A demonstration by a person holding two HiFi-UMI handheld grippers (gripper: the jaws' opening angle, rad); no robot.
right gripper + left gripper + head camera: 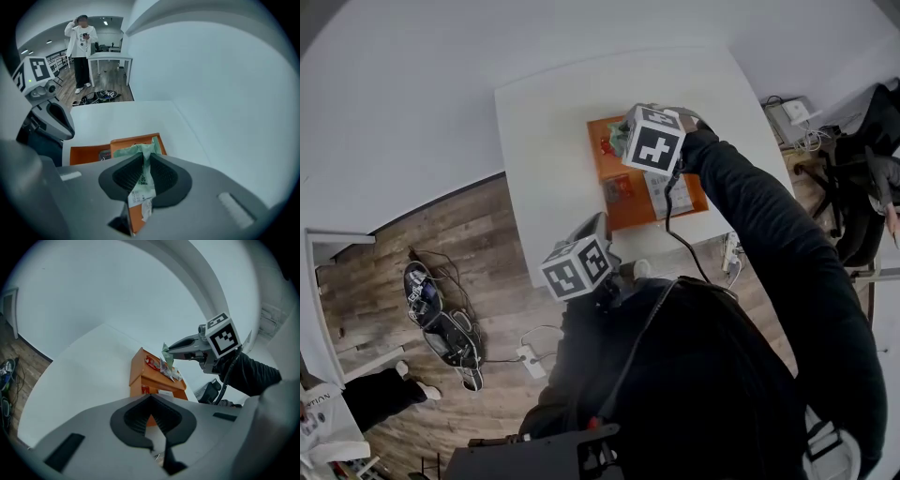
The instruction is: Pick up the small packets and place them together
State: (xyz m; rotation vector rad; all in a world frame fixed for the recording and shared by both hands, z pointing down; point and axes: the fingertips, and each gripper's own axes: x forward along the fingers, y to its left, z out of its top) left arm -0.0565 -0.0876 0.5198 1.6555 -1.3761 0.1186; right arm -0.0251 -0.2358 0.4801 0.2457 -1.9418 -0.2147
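Observation:
An orange two-tier rack (630, 214) stands on the white table (553, 141). A red packet (152, 363) and other small packets (172, 372) lie on its top shelf, and more packets (658, 193) lie on the lower level. My right gripper (620, 139) hovers over the rack's top, shut on a pale green packet (142, 174) that hangs crumpled between the pads; the same packet (167, 354) dangles just above the shelf. My left gripper (592, 228) stays at the table's near edge, short of the rack (157, 380), jaws together with nothing between them.
The table's near edge runs just under my left gripper. On the wooden floor to the left lie shoes and cables (441, 323) and a power strip (530, 361). An office chair (855, 187) stands at the right. A person (80, 47) stands far off beside another table (110, 60).

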